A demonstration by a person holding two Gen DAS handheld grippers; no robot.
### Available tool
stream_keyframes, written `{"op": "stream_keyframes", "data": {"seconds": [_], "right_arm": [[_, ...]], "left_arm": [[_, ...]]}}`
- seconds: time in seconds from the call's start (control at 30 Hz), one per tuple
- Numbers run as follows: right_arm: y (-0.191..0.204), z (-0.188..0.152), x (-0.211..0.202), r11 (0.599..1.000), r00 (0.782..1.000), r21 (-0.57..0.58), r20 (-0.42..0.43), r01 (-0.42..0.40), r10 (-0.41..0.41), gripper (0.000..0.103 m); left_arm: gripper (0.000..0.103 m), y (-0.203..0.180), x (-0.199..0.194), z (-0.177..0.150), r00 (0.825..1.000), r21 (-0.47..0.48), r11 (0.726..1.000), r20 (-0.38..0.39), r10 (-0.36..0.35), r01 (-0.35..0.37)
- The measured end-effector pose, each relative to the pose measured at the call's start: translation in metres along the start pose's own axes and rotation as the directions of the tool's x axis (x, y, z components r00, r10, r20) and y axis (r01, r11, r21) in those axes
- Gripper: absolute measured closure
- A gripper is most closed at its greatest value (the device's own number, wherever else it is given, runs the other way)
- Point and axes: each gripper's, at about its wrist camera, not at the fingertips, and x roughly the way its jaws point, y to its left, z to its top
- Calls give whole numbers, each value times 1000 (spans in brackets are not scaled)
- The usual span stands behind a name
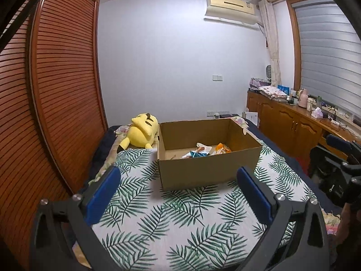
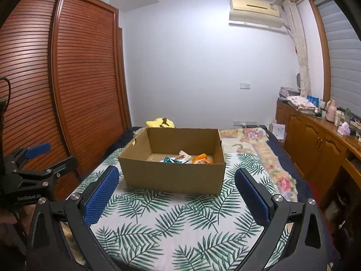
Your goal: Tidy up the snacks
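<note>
Inside the cardboard box [image 1: 207, 169] the snack packets [image 1: 206, 151] already lie gathered; short of it, my left gripper [image 1: 180, 194] and right gripper [image 2: 176, 192] hover spread, empty.

I see a matt cardboard box [image 1: 203, 169], glossy foil snack packets [image 1: 198, 153], printed cloth bedspread [image 1: 176, 221], plush toy [image 1: 142, 133].

two wrist views side by side, both facing the box [image 1: 207, 169] [image 2: 172, 176]
</note>
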Motion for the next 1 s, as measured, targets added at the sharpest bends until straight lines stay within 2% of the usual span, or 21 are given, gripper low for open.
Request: {"op": "stream_keyframes", "data": {"seconds": [0.2, 0.47, 1.0], "right_arm": [[-6, -16, -25, 1000, 1000, 1, 15, 20, -20, 0], [-18, -29, -31, 999, 999, 28, 9, 45, -45, 0], [-19, -32, -33, 998, 998, 19, 23, 64, -64, 0]], "left_arm": [[0, 0, -15, -14, 1000, -11, 1000, 3, -5, 5], [0, 3, -17, -33, 999, -1, 999, 4, 37, -37], [0, 5, -22, -36, 1000, -14, 1000, 5, 21, -21]]}}
